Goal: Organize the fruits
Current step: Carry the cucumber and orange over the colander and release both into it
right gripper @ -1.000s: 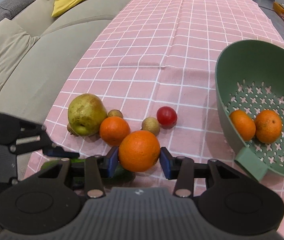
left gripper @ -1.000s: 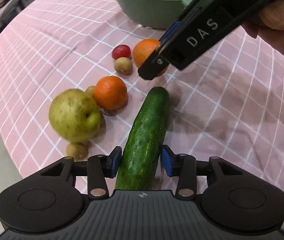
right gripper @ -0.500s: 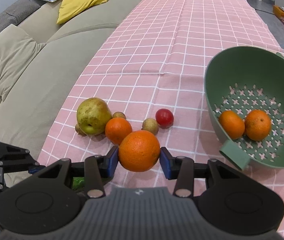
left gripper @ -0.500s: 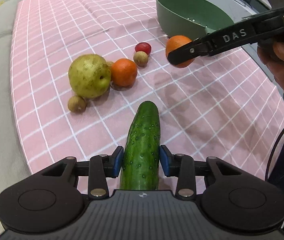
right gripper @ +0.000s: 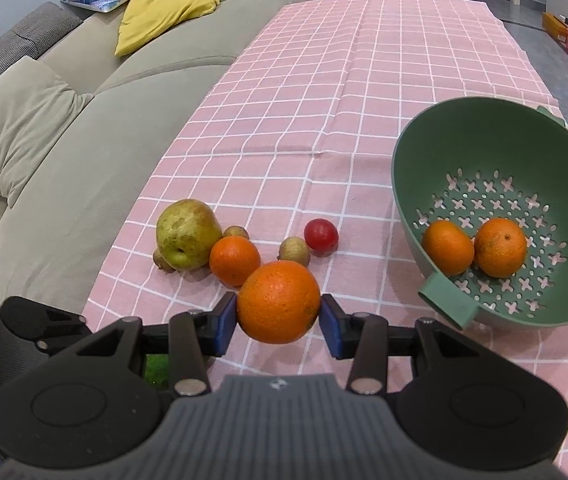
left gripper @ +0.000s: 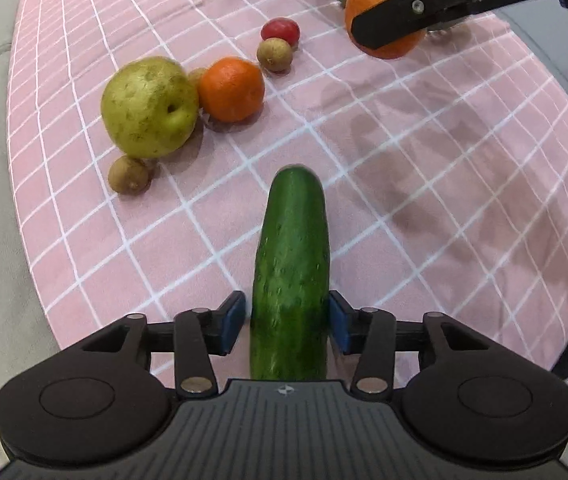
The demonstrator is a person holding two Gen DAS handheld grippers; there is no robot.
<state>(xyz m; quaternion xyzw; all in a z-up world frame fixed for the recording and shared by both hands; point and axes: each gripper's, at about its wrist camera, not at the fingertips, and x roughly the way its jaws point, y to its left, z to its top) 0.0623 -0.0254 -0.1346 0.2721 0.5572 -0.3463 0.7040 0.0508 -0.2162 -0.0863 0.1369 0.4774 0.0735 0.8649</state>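
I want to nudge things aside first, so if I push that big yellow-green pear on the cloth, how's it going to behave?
The pear looks rounded and lopsided, so it would probably wobble or roll unevenly rather than slide. It appears to touch the orange and a small brown fruit, so a push likely shifts those too. It probably feels firm.

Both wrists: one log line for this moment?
left gripper: shut on cucumber | right gripper: shut on orange, off the cloth | colander: two oranges inside
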